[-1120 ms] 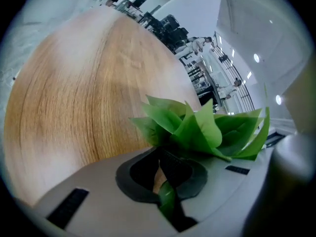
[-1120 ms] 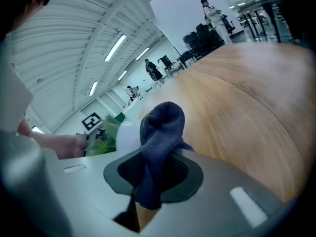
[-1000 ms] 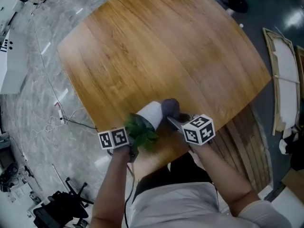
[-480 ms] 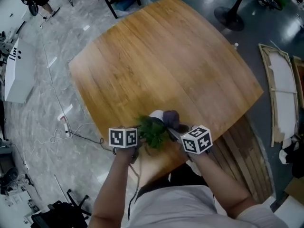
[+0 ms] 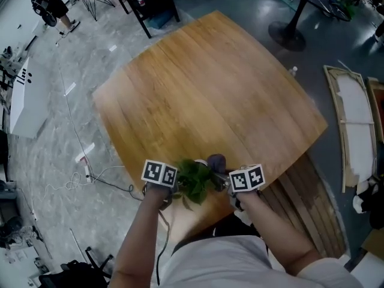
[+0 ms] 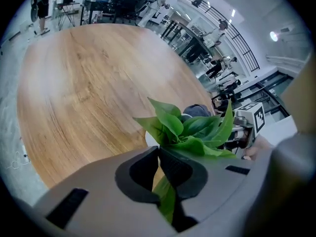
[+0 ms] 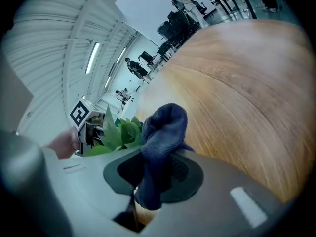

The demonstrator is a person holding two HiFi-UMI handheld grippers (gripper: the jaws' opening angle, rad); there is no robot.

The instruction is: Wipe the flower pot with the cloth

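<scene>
A small white flower pot (image 6: 148,140) with a green leafy plant (image 5: 195,180) is at the table's near edge, between my two grippers. In the head view the leaves hide nearly all of the pot. My left gripper (image 5: 174,185) is shut on the plant's leaves (image 6: 190,132) close to their base. A dark blue-grey cloth (image 7: 163,130) is bunched in my shut right gripper (image 7: 157,158) and sticks up past the jaws. That cloth (image 5: 216,161) sits against the pot's far right side, next to the right gripper (image 5: 223,176).
The round wooden table (image 5: 210,83) spreads out beyond the pot. A white cable (image 5: 90,176) lies on the marble floor at the left. Slatted wood (image 5: 306,185) and framed panels (image 5: 354,119) lie on the floor at the right. People and furniture are far off.
The pot was tilted with its white side showing a second ago; now the leaves cover it from above. Both grippers, the plant and the cloth have drawn closer together at the table's near edge.
</scene>
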